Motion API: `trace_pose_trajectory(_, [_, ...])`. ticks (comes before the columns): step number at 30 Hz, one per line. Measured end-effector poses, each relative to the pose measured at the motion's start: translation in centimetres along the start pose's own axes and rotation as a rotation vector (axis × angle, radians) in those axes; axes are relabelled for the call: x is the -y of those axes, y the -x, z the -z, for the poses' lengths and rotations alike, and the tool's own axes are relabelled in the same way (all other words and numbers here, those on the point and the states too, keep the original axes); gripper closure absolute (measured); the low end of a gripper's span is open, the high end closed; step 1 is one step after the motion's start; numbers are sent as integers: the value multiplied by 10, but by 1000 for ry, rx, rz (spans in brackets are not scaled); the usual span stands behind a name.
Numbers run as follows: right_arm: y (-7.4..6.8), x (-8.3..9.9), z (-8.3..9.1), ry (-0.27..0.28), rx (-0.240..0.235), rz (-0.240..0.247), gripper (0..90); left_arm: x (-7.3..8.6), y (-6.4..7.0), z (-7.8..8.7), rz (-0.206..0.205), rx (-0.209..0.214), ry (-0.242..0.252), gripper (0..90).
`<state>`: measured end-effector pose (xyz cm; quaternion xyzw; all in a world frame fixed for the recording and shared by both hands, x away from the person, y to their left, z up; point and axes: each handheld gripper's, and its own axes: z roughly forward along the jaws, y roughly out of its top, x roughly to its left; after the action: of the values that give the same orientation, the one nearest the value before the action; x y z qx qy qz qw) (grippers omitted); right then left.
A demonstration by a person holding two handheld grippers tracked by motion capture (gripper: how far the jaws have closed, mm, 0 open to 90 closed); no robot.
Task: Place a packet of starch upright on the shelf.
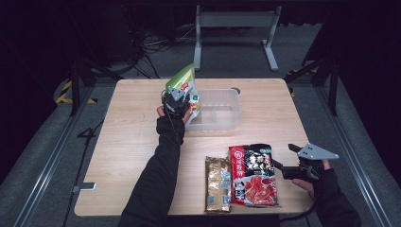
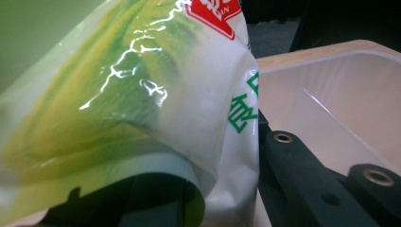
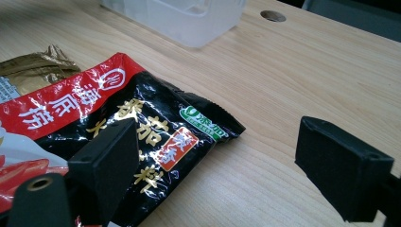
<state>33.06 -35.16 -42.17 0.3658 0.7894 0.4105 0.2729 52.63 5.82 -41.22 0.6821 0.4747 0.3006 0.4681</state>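
The left gripper (image 1: 176,105) pinches a green bag (image 1: 182,81) in its jaws, held tilted over the left rim of the clear bin (image 1: 222,124), which holds nothing else. The right gripper (image 1: 288,161), jaws spread, hovers beside the red-black pack (image 1: 252,174) on the desk (image 1: 127,142).

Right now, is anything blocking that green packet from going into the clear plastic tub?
Nothing visible does. The left gripper holds the green packet at the clear tub's near-left wall, and the tub's inside looks empty. The two other packets lie nearer the person, well apart.
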Motion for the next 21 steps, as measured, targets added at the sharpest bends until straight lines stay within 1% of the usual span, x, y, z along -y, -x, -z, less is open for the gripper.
trace_pose_trajectory(2, [0,0,0,-2,-2,2,149,4,0,0,-12,-4,-5,760])
trace_pose_trajectory(5, [0,0,0,-4,-2,4,149,5,-2,2,-7,11,-2,750])
trace_pose_trajectory(7, [-1,0,-1,-8,-2,7,149,5,-3,3,-29,24,-20,738])
trace_pose_trajectory(9, [-1,0,-1,-10,-3,9,150,7,-4,4,-42,36,-23,712])
trace_pose_trajectory(12, [-2,0,-1,-12,-6,11,151,7,-6,7,-44,53,-22,674])
trace_pose_trajectory(13, [-2,0,-1,-15,-6,12,151,7,-6,7,-47,51,-20,655])
trace_pose_trajectory(14, [-2,0,-2,-16,-8,11,152,7,-7,9,-48,56,-21,650])
trace_pose_trajectory(15, [-2,0,-2,-20,-9,11,152,7,-8,10,-46,69,-24,650])
trace_pose_trajectory(17, [-3,0,-3,-25,-10,13,153,7,-9,12,-55,82,-24,644])
trace_pose_trajectory(19, [-3,1,-4,-32,-14,17,154,7,-11,16,-55,96,-24,619])
trace_pose_trajectory(20, [-4,1,-4,-34,-18,18,156,7,-11,18,-61,97,-22,607])
trace_pose_trajectory(21, [-4,1,-4,-37,-18,19,156,7,-11,20,-71,100,-28,583])
